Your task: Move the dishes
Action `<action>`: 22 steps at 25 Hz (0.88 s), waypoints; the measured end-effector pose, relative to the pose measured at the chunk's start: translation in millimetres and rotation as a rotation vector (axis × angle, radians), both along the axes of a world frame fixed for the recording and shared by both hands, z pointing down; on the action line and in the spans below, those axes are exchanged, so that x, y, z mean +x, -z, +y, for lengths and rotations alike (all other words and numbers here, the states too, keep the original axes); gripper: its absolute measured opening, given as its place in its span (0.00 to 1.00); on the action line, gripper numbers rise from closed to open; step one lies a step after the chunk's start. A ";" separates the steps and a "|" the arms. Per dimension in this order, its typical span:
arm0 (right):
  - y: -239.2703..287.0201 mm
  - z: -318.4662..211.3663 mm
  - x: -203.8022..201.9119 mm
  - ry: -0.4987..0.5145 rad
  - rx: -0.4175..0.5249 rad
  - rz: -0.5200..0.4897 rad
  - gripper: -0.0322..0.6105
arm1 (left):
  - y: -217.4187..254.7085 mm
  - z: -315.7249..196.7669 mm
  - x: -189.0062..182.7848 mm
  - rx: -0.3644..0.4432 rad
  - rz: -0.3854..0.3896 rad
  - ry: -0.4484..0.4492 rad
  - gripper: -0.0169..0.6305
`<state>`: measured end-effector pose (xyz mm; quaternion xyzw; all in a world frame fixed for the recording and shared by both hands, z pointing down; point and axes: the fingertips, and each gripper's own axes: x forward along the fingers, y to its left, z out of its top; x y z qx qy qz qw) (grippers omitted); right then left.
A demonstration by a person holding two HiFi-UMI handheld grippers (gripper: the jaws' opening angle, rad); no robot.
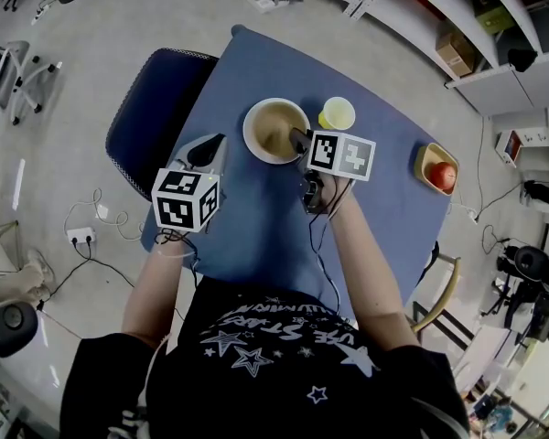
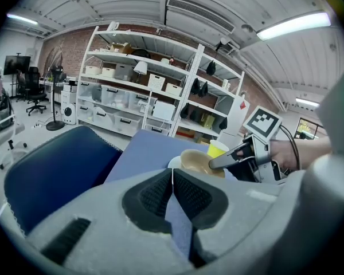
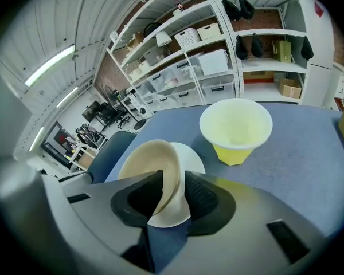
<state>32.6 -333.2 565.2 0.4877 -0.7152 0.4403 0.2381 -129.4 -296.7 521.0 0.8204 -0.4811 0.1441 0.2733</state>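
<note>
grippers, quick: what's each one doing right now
Left gripper: shut, nothing between its jaws.
Right gripper: shut on the rim of the tan bowl.

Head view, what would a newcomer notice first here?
The tan bowl in the middle of the blue table, its rim pinched by the right tongs, with a yellow cup just beside it. The left tongs are shut and empty near the table's left edge, and a red apple sits far right.
</note>
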 end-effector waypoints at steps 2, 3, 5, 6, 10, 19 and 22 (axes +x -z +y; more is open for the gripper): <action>-1.7 -1.2 0.8 -0.015 -0.003 0.013 0.19 | -0.3 0.1 -0.4 0.001 0.002 0.007 0.06; -2.1 -1.7 1.6 -0.023 -0.004 0.021 0.15 | -0.4 0.3 -0.7 0.000 0.003 0.011 0.06; -2.8 -2.8 3.1 -0.034 -0.006 0.037 0.10 | -1.1 0.4 -0.8 -0.001 0.005 0.016 0.06; -2.9 -3.5 3.3 -0.037 -0.007 0.045 0.09 | -1.5 0.3 -0.7 -0.001 0.004 0.018 0.06; -0.2 -5.6 0.3 -0.029 0.001 0.068 0.08 | -2.0 -0.4 -2.9 -0.003 0.006 0.025 0.06; 27.8 -20.2 -24.6 0.025 0.052 0.031 0.07 | 6.2 -9.6 -19.6 0.023 0.009 0.054 0.06; 40.7 -41.6 -33.9 0.028 0.077 0.035 0.08 | 14.0 -20.7 -27.5 0.043 -0.003 0.056 0.06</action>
